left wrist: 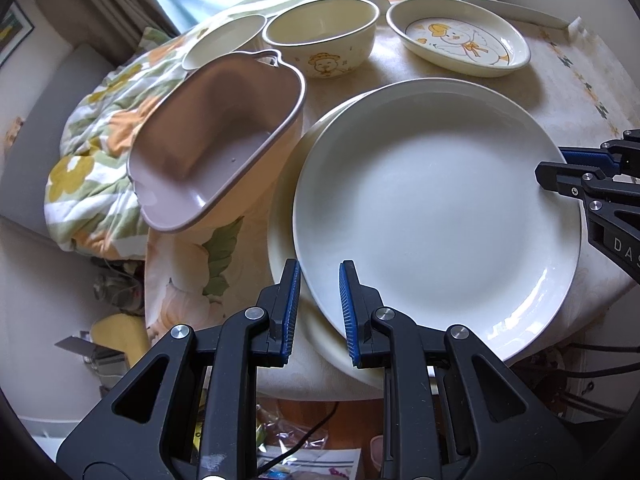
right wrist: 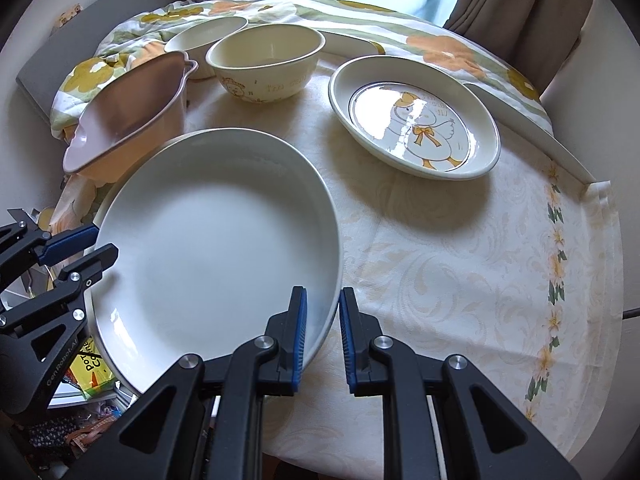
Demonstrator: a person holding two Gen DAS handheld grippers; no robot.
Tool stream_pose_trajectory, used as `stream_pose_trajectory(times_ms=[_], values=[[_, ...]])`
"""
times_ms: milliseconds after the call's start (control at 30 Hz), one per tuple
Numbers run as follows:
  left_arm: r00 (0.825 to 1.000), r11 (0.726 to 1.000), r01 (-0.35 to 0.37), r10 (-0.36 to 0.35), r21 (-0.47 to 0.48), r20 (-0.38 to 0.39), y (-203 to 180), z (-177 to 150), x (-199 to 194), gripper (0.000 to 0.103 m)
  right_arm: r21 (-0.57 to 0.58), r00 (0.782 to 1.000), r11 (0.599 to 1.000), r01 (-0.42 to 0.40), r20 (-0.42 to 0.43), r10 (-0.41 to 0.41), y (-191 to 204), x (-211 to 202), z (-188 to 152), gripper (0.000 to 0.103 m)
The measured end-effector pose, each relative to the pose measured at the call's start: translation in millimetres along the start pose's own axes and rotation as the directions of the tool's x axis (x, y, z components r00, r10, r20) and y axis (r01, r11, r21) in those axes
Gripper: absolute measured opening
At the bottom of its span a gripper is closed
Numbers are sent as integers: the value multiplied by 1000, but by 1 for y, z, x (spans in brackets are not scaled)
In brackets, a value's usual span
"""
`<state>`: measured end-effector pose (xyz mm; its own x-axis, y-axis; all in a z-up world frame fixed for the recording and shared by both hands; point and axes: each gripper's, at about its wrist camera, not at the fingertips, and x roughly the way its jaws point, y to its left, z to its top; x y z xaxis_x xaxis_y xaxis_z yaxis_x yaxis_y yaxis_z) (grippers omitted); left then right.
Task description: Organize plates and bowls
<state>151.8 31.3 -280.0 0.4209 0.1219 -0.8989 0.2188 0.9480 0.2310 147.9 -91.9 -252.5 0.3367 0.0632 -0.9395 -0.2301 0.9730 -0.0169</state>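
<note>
Right wrist view: both grippers straddle the white plate (right wrist: 216, 240) at the counter's (right wrist: 460, 280) near left.
Right gripper (right wrist: 323, 334) and left gripper (left wrist: 320, 312) fingers sit narrowly open around opposite rims; closing evenly should keep it level.

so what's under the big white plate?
Under the big white plate, a second cream plate shows as a crescent along its left rim. Both grippers straddle the top plate's rim. The lower plate's middle and anything beneath are covered.
</note>
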Motion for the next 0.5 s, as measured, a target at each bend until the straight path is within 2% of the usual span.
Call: stream_pose_trajectory(times_ms=[67,367,500], values=[[1000,1000,-11,11,-4,7,3,0,-1,18,-1,1000,1000,5,-2,-5,0,0,0,15],[1000,999,22,-22,-39,-1,7,1,-1,18,6,1000,1000,-2,-3,2,0,1,0,15],[999,998,27,-26,-58,22,10,5,-16,18,28,999,999,-42,10,42,-7,-6,0,15]])
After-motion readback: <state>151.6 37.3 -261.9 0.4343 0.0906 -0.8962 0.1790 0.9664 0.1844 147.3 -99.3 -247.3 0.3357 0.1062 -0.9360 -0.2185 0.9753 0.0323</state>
